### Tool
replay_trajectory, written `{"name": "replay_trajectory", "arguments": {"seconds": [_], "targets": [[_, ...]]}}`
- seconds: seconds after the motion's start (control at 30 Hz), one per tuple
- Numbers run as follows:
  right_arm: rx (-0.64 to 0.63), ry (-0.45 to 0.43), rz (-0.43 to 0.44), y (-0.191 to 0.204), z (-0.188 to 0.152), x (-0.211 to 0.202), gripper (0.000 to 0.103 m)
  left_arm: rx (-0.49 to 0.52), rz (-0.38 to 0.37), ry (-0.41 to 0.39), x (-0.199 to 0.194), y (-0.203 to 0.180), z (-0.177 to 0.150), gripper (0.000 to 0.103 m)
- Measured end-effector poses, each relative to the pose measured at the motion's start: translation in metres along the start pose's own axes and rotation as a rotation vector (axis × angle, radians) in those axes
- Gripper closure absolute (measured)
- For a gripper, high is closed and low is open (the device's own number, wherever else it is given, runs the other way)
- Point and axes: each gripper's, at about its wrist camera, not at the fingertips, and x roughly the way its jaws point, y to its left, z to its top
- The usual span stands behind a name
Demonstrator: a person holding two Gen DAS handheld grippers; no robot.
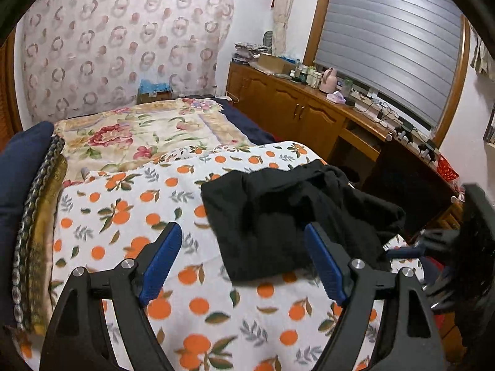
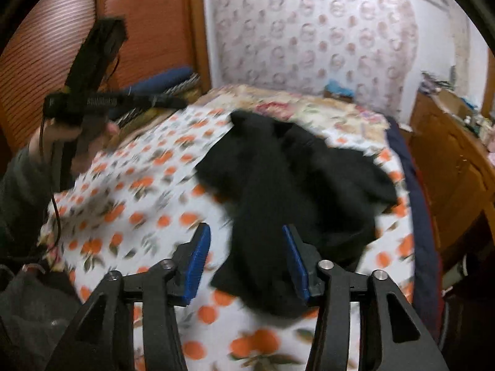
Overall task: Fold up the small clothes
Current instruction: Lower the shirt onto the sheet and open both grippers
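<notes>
A small black garment [image 1: 287,213] lies crumpled on the orange-print blanket [image 1: 130,210] near the bed's right edge; it also shows in the right wrist view [image 2: 287,185]. My left gripper [image 1: 244,241] is open and empty, held above the blanket with the garment's near left corner between and beyond its blue pads [image 1: 161,259]. My right gripper [image 2: 246,247] is open, just above the garment's near end; this view is blurred. The right gripper shows at the right edge of the left wrist view [image 1: 405,252], and the left gripper at the upper left of the right wrist view [image 2: 167,102].
A floral blanket [image 1: 139,136] covers the far part of the bed. Folded dark bedding [image 1: 21,170] lies along the left. A wooden cabinet [image 1: 297,108] with bottles and clutter runs along the right, under a shuttered window. A patterned curtain hangs behind.
</notes>
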Motion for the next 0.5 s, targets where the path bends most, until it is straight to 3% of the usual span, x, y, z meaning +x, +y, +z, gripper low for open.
{"name": "replay_trajectory", "arguments": {"seconds": [0.27,0.5], "targets": [[-0.020,0.095,-0.014,0.000,-0.006,0.031,0.056,-0.006,0.005,0.014,-0.002,0.004,-0.013,0.021],[-0.066,0.118,-0.055,0.000,-0.024,0.042,0.056,-0.008,-0.004,0.018,0.002,0.003,-0.018,0.021]]}}
